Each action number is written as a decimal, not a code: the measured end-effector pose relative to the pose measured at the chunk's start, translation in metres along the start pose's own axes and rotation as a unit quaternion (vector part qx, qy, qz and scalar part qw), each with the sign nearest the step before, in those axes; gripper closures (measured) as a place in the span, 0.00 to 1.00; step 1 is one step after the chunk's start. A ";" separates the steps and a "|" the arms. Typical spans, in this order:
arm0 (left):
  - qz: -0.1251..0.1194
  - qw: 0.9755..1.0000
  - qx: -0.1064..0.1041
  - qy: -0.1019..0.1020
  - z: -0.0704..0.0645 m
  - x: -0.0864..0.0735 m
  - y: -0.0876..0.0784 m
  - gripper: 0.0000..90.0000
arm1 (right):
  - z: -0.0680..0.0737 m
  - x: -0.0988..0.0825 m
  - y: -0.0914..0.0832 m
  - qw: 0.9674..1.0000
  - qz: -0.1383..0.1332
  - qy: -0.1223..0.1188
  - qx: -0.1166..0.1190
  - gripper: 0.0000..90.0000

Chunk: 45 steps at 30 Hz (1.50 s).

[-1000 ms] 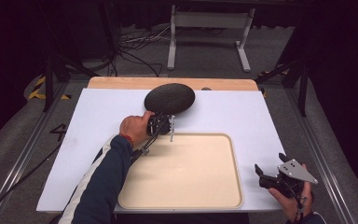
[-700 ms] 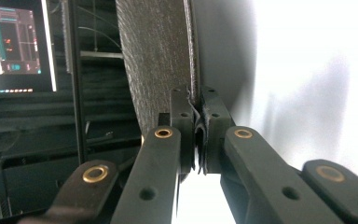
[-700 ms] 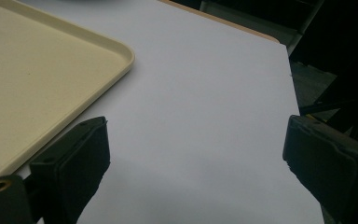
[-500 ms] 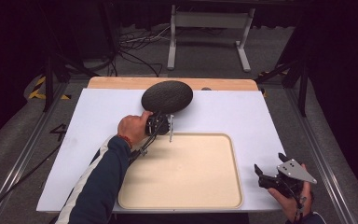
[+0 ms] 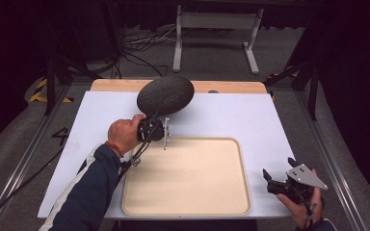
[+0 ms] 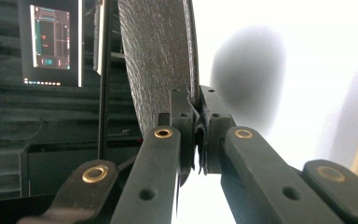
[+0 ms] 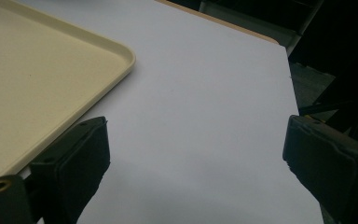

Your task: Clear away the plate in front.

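We are seeing the left gripper (image 5: 158,126) clamping the rim of a dark textured plate (image 5: 165,95), holding it tilted up off the white table (image 5: 231,115), above the far edge of the beige tray (image 5: 241,159). In the left gripper view its jaws are pinching the plate (image 6: 158,60) edge-on. The right gripper (image 5: 282,180) is sitting at the table's near right corner, just right of the tray (image 7: 121,56), jaws spread wide with nothing between them.
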State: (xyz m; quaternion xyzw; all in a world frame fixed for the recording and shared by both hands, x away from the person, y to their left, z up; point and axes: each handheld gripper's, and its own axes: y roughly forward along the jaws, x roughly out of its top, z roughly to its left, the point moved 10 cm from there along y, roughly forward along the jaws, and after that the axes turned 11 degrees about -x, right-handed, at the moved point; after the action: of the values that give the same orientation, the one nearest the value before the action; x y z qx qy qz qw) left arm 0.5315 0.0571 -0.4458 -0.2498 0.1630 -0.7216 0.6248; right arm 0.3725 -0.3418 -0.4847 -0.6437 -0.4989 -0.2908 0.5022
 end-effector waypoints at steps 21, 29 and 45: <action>-0.070 0.996 0.026 0.041 -0.025 0.018 -0.087 0.96 | 0.001 0.001 -0.001 1.000 -0.001 -0.001 -0.002 0.08; -0.083 0.995 0.026 0.054 -0.037 0.026 -0.101 0.96 | 0.001 0.002 -0.002 1.000 -0.002 -0.002 -0.002 0.08; -0.102 0.992 -0.003 0.071 -0.080 0.031 -0.119 0.96 | 0.003 0.002 -0.001 1.000 -0.001 -0.005 -0.001 0.08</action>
State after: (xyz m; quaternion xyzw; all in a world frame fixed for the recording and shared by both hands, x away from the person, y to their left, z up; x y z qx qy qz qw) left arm 0.3855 0.0398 -0.4418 -0.2151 0.1822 -0.7970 0.5342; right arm 0.3718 -0.3380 -0.4833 -0.6448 -0.5017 -0.2888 0.4992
